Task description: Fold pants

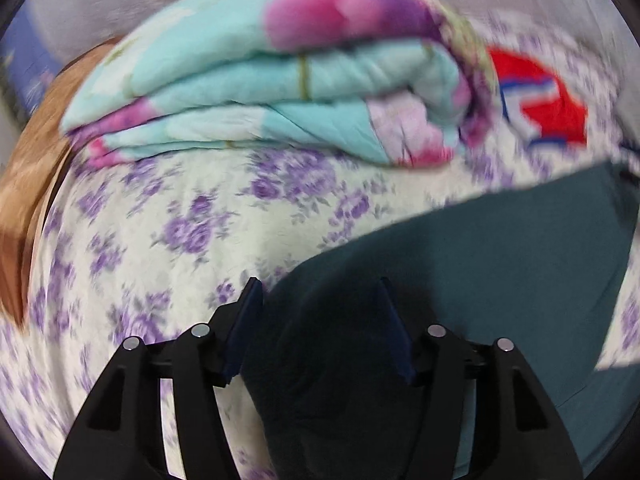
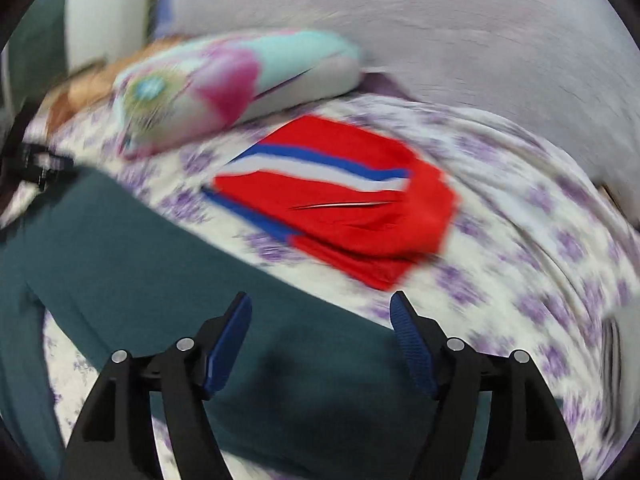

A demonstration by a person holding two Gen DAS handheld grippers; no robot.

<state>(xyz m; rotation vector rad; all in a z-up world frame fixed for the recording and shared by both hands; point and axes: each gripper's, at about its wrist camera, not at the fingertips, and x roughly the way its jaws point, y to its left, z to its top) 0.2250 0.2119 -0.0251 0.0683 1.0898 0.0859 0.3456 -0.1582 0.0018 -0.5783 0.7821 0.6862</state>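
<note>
Left tool [image 1: 318, 292] agape over pants [image 1: 500, 248] | right tool [image 2: 320, 306] wide, empty

Soft even light, motion blur, fisheye-warped edges.

Bedroom: floral bedsheet [image 1: 168, 216], folded quilt [image 1: 256, 80]

The pants [image 1: 500, 248] are matt, smooth teal cloth. The bedsheet [image 1: 168, 216] is soft printed cotton-like fabric, and the folded quilt [image 1: 248, 92] looks padded (stitched seams). Each gripper's 2 fingers [image 2: 414, 344] carry ribbed blue pads on matt black plastic.
</note>
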